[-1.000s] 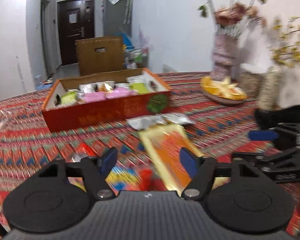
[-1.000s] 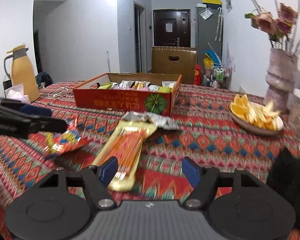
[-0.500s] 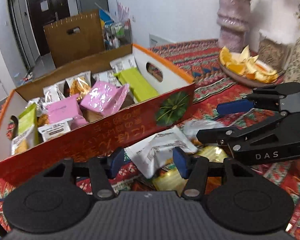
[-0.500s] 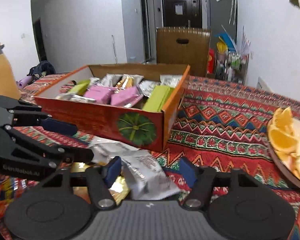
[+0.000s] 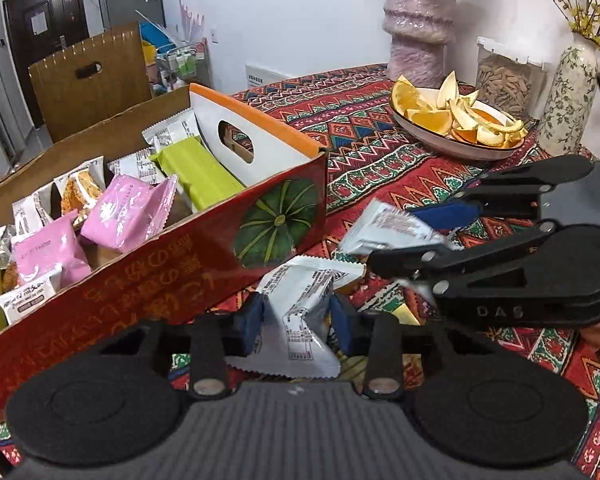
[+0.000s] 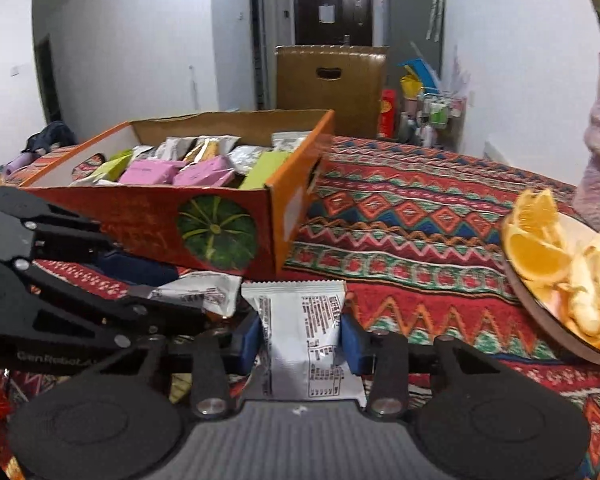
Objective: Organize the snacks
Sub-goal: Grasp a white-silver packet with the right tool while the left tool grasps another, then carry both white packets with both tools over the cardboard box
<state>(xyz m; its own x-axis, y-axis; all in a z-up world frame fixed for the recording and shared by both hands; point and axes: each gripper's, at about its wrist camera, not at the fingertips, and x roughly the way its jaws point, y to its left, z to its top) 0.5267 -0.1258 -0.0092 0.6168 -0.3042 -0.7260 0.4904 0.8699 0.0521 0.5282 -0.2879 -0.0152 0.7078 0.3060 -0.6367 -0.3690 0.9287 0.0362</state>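
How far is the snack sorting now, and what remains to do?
Done: many packets already lie in the box. In hand: the left gripper and right gripper each have a silver packet between closing jaws, both packets on the table beside the box. Left: putting these two in; a yellow pack shows underneath.

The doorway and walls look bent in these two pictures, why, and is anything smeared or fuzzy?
Left wrist view: fisheye lens bows the edges; the white snack packet between the right gripper's closing jaws is slightly smeared. Right wrist view: same bowing; the plate of orange pieces at the right edge looks soft and stretched.
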